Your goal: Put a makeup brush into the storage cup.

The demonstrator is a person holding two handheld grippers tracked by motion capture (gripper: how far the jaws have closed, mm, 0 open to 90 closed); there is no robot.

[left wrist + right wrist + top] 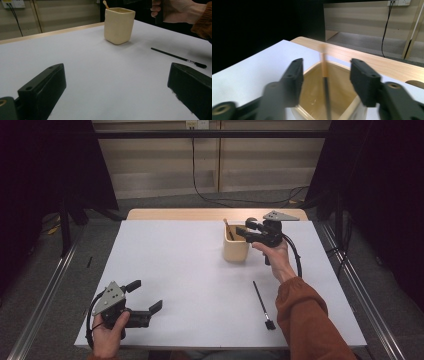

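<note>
Looks like paintbrushes going into the cream cup (235, 247) at the far right of the table (175, 270). The right gripper (325, 72) hangs over the cup, jaws parted, with one brush (325, 75) standing loose between them in the cup, not pinched. The second brush (263, 305) lies near right on the table. It's thin, light and stiff, probably rolls easily; I'd pinch mid-handle. The left gripper (147, 301) sits wide open, empty.

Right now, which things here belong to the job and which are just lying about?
Part of the job:
- cup
- brush in the cup, between the open jaws of the right gripper
- black brush on the table

Lying about:
- left gripper, open, idle
- wall cable
</note>
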